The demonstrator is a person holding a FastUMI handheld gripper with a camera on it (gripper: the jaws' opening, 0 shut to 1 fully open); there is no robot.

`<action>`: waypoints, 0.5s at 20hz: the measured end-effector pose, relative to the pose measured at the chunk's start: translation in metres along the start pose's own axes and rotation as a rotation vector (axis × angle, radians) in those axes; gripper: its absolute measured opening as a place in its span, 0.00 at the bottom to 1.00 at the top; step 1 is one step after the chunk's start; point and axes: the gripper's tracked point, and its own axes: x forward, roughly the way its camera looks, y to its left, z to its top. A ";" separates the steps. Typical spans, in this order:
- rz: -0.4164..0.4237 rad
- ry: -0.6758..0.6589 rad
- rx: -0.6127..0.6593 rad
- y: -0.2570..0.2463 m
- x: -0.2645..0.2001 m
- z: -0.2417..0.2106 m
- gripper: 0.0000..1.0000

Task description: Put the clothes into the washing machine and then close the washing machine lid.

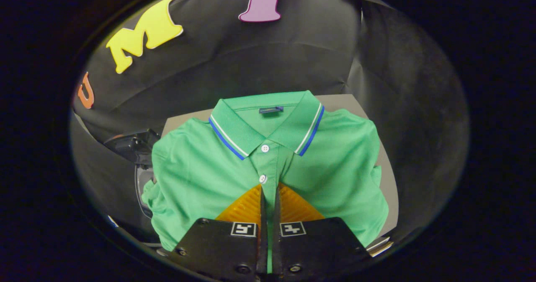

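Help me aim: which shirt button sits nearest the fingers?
The lower button, just ahead of the gripper fingertips; the upper button sits nearer the collar.

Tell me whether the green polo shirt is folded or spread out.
Folded: the polo shirt lies as a neat rectangle, sleeves tucked under, placket pinched by the gripper.

Grey tabletop is the landmark, a flat matte slab with bare strips at its far and right edges. Behind it, black cloth wall, creased, with a curved fold running across above the tabletop's far edge. A vertical seam in the cloth rises from the far right corner. Left of the tabletop, a dark device, details unclear. Light dim, even, falling off right of the tabletop.
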 end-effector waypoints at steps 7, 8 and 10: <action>0.095 -0.151 0.012 0.013 -0.031 0.008 0.04; 0.111 -0.189 0.010 0.017 -0.043 0.009 0.04; 0.153 -0.264 0.002 0.030 -0.068 0.012 0.04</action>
